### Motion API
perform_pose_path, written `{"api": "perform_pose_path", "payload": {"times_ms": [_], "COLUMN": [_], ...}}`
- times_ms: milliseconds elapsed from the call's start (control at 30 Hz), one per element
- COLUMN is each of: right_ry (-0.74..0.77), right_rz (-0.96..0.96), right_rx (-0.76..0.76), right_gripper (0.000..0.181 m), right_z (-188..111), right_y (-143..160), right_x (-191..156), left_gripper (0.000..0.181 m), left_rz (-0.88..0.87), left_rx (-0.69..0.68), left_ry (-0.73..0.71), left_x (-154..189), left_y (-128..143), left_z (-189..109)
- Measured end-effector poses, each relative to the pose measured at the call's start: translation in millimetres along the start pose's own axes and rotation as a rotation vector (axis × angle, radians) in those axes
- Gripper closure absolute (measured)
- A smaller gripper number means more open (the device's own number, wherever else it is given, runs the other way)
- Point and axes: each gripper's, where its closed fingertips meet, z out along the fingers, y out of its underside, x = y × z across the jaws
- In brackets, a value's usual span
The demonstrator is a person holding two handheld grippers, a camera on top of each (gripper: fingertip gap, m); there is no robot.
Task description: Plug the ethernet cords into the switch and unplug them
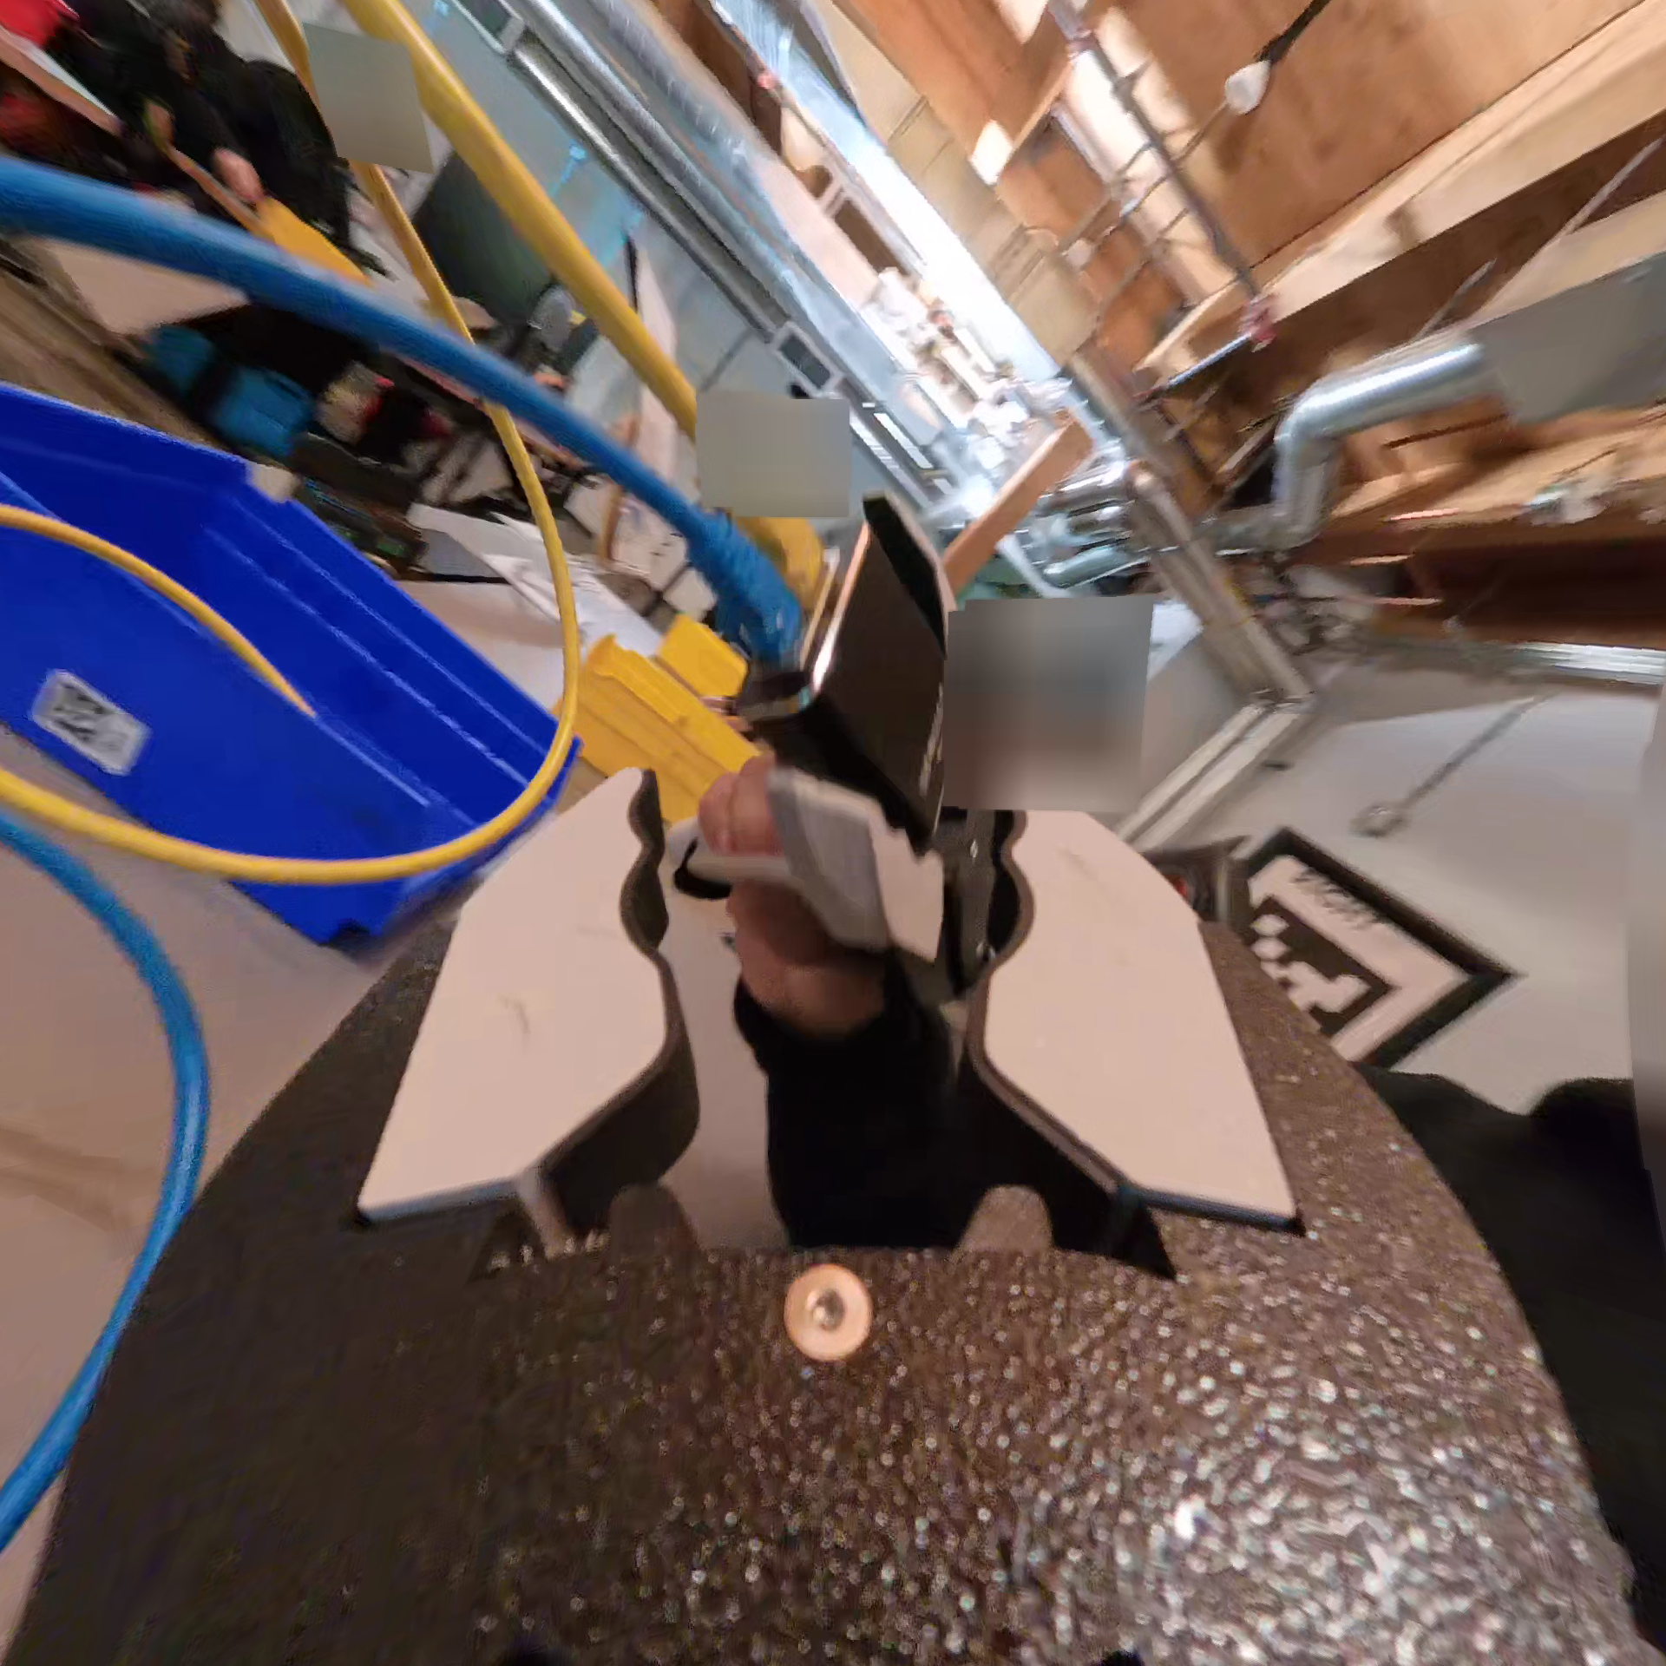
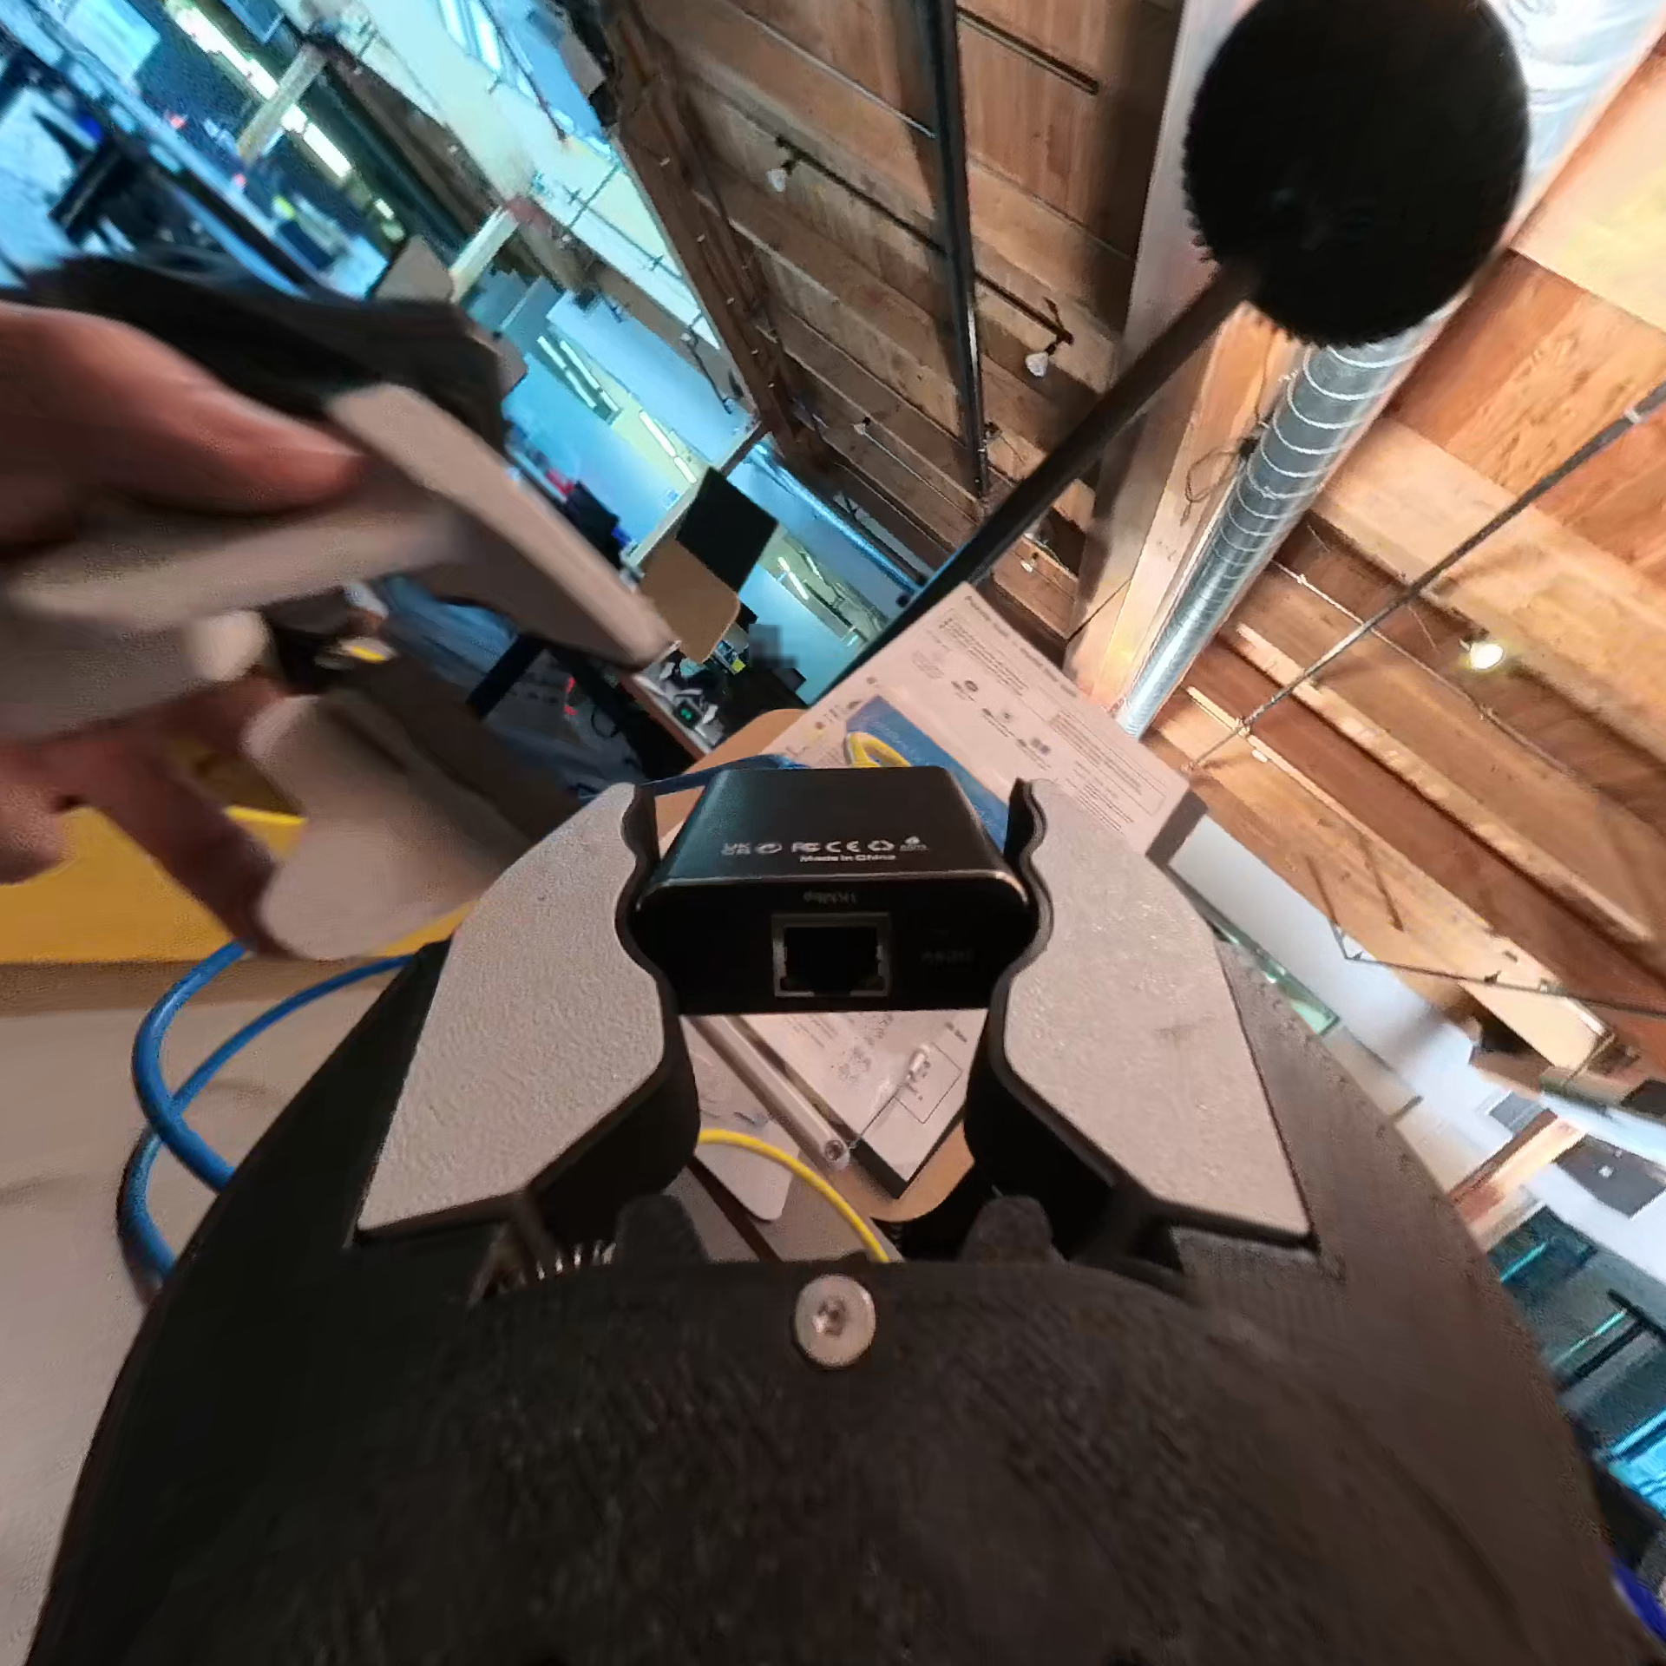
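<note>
The black switch (image 2: 829,892) sits clamped between my right gripper's (image 2: 829,811) fingers, lifted off the table, with one empty port facing the camera. In the left wrist view the switch (image 1: 879,667) is tilted upright in the right gripper's white fingers (image 1: 838,865), held by a hand. A blue cord (image 1: 361,315) and a yellow cord (image 1: 550,541) run to its far side; the plugs are blurred. My left gripper (image 1: 829,802) is open and empty, pointed at the switch from a short distance. Its fingers (image 2: 505,532) show blurred at upper left of the right wrist view.
A blue bin (image 1: 270,649) and a yellow bin (image 1: 649,703) stand on the table to the left. A printed sheet on a board (image 2: 992,721) lies under the switch. Blue cord loops (image 2: 171,1064) and yellow cord (image 2: 793,1172) trail across the table. A black fuzzy ball (image 2: 1352,162) hangs overhead.
</note>
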Motion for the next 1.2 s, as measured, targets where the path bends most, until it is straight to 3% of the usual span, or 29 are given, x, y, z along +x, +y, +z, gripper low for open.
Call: {"api": "perform_pose_path", "payload": {"times_ms": [167, 233, 300, 467, 567, 667, 800, 900, 1000, 1100, 1200], "right_ry": [-0.101, -0.112, -0.135, -0.278, -0.262, -0.25, -0.357, -0.53, -0.573, -0.554, -0.396], "right_rz": [-0.028, -0.005, -0.002, 0.057, 0.079, 0.139, 0.213, 0.242, 0.233, 0.248, 0.255], "right_rx": [-0.017, -0.02, -0.016, 0.058, 0.137, 0.177, 0.202, 0.207, 0.156, 0.152, 0.132], "right_gripper": [0.107, 0.106, 0.106, 0.103, 0.097, 0.097, 0.096, 0.098, 0.108, 0.108, 0.109], "right_z": [-7, -9, -11, -24, -33, -39, -40, -46, -46, -49, -43], "right_y": [4, 4, 4, -12, -42, -65, -71, -65, -49, -38, -25], "right_x": [-41, -46, -49, -54, -31, -6, -6, -34, -53, -58, -50], "left_gripper": [0.135, 0.15, 0.154, 0.157, 0.157, 0.157, 0.156, 0.157, 0.157, 0.157, 0.151], "left_rz": [-0.23, -0.242, -0.228, -0.104, -0.017, 0.084, 0.111, 0.078, 0.045, 0.036, 0.065], "left_rx": [-0.05, -0.06, -0.082, -0.219, -0.285, -0.422, -0.664, -0.793, -0.868, -0.858, -0.673], "left_ry": [0.237, 0.266, 0.325, 0.328, 0.361, 0.34, 0.283, 0.245, 0.259, 0.252, 0.161], "left_x": [-1, -6, -4, 16, 49, 74, 73, 59, 51, 42, 26], "left_y": [10, 15, 18, 12, -13, -22, -1, 19, 34, 38, 24], "left_z": [5, 7, 4, -2, -10, -12, -11, -10, -13, -12, 6]}}
